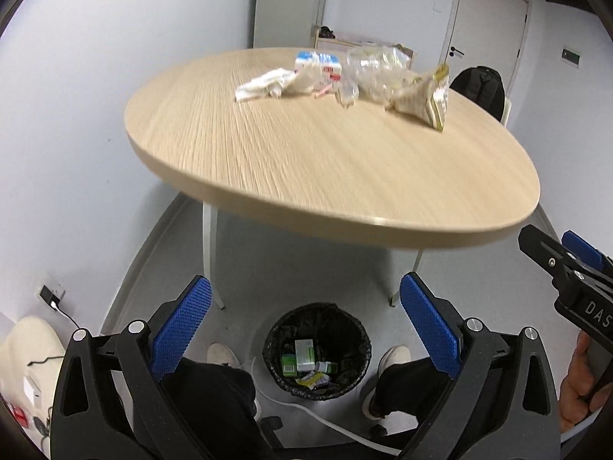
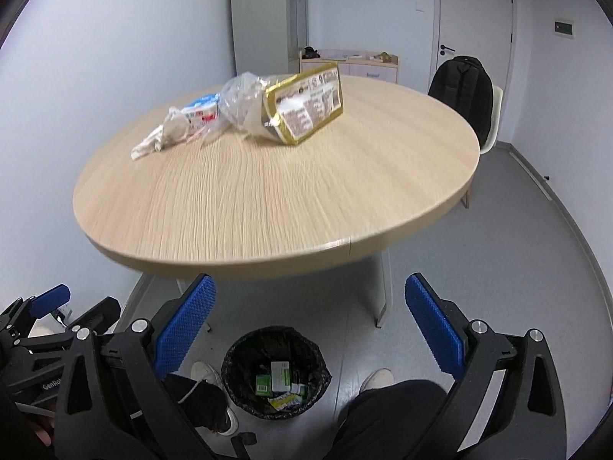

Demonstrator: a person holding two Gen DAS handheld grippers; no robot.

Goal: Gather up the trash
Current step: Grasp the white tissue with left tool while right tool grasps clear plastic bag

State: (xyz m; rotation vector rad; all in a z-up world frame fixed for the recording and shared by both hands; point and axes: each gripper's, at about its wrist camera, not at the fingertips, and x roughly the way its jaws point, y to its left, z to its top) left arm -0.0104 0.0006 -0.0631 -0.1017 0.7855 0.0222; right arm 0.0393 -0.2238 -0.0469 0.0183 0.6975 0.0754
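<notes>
Trash lies on the far side of the round wooden table (image 1: 306, 161) (image 2: 268, 191): a crumpled white tissue (image 1: 264, 85) (image 2: 161, 136), a blue and white carton (image 1: 320, 66) (image 2: 201, 111), a clear plastic bag (image 1: 373, 71) (image 2: 239, 101) and a gold snack bag (image 1: 425, 97) (image 2: 306, 105). A black-lined bin (image 1: 317, 350) (image 2: 276, 372) on the floor holds small boxes and a bottle. My left gripper (image 1: 306, 322) is open and empty above the bin. My right gripper (image 2: 310, 322) is also open and empty, below the table's near edge.
A person's shoes (image 1: 222, 352) (image 2: 377, 379) and dark trousers flank the bin. A white cable (image 1: 325, 418) runs on the floor. A chair with a black backpack (image 2: 461, 92) stands at the table's far right. A low cabinet (image 2: 348, 63) and a door (image 2: 473, 19) are behind.
</notes>
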